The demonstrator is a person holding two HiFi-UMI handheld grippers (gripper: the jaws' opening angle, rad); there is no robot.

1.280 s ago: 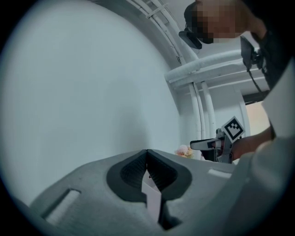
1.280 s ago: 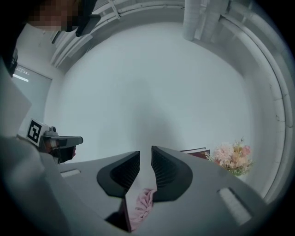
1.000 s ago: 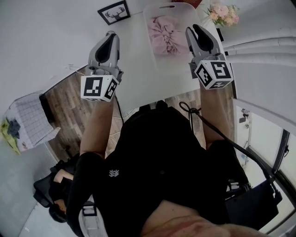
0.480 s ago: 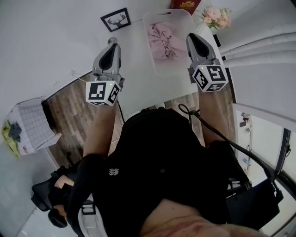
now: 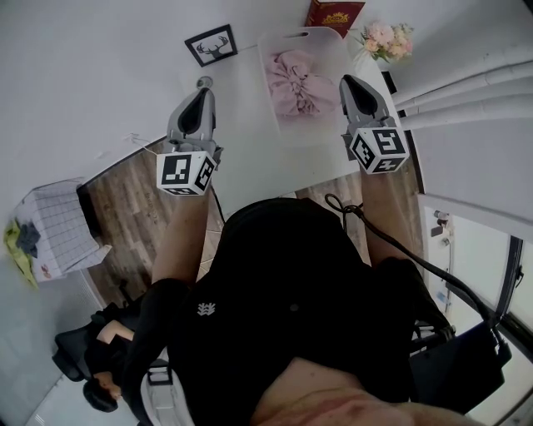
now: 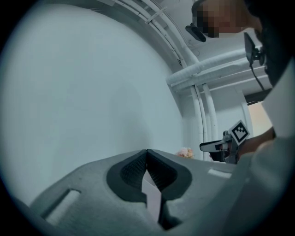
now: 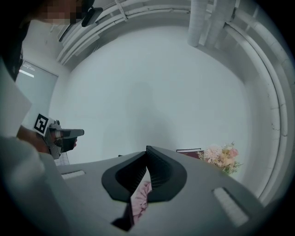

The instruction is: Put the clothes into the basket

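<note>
The pink clothes point(image 5: 300, 83) lie bunched inside the pale translucent basket point(image 5: 333, 46), which stands on the white table point(image 5: 241, 141). The right claw point(image 5: 354, 83) hangs by the basket's right edge; its jaws have just been closing and now meet at the tips with nothing between them, the pink cloth showing only below and beyond them. The left claw point(image 5: 202, 83) is held over the table well left of the basket, jaws also together and empty. Behind the basket stand a framed deer picture point(image 5: 211, 44), a red book point(image 5: 331, 15) and flowers point(image 5: 381, 37).
</note>
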